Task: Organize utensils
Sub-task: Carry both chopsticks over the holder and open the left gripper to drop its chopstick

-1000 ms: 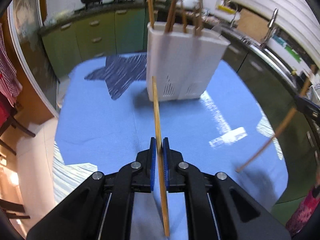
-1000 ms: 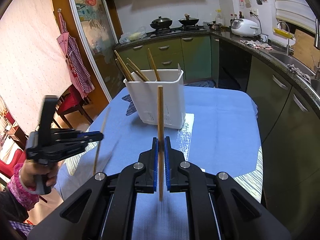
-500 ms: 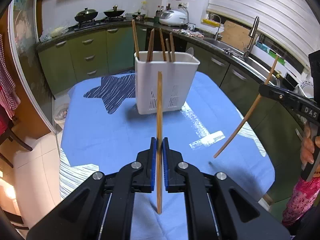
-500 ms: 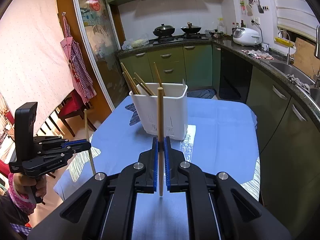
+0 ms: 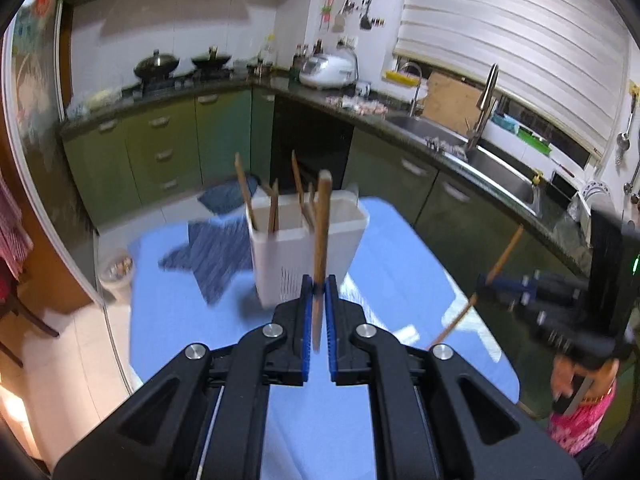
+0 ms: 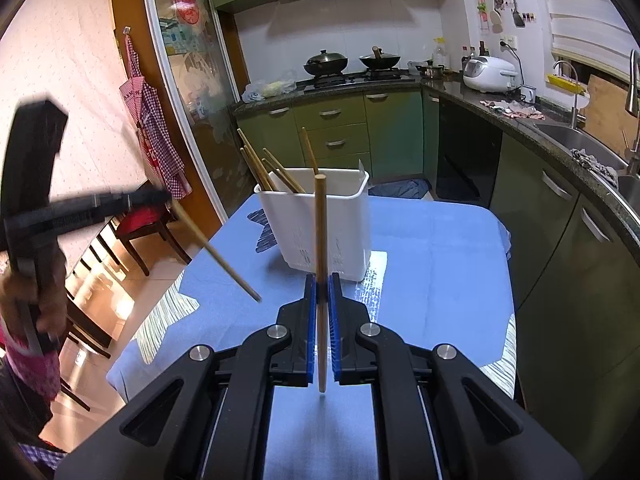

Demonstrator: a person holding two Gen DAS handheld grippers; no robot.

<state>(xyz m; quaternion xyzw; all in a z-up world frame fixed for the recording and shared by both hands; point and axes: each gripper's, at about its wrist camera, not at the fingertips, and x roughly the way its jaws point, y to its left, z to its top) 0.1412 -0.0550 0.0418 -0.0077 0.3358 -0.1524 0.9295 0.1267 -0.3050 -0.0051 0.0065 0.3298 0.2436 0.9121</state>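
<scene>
A white utensil holder (image 5: 308, 248) (image 6: 320, 224) stands on the blue-clothed table (image 5: 400, 248) with several wooden chopsticks leaning in it. My left gripper (image 5: 319, 285) is shut on a wooden chopstick (image 5: 321, 232) held nearly upright, in front of the holder and above the table. In the right wrist view that gripper (image 6: 170, 200) appears at the left, its chopstick (image 6: 216, 254) slanting down. My right gripper (image 6: 322, 285) is shut on another upright chopstick (image 6: 320, 240), short of the holder. From the left wrist view, the right gripper (image 5: 482, 282) shows at the right edge with its chopstick (image 5: 496, 268).
Green kitchen cabinets (image 6: 340, 132), a stove with pans (image 6: 352, 62) and a sink counter (image 5: 480, 160) ring the table. A dark star-patterned patch (image 5: 216, 252) lies on the cloth left of the holder. Chairs (image 6: 152, 224) stand off the table's left side.
My left gripper has risen with its chopstick, so the holder sits lower and farther in its view. The right gripper has stayed nearly still with its chopstick.
</scene>
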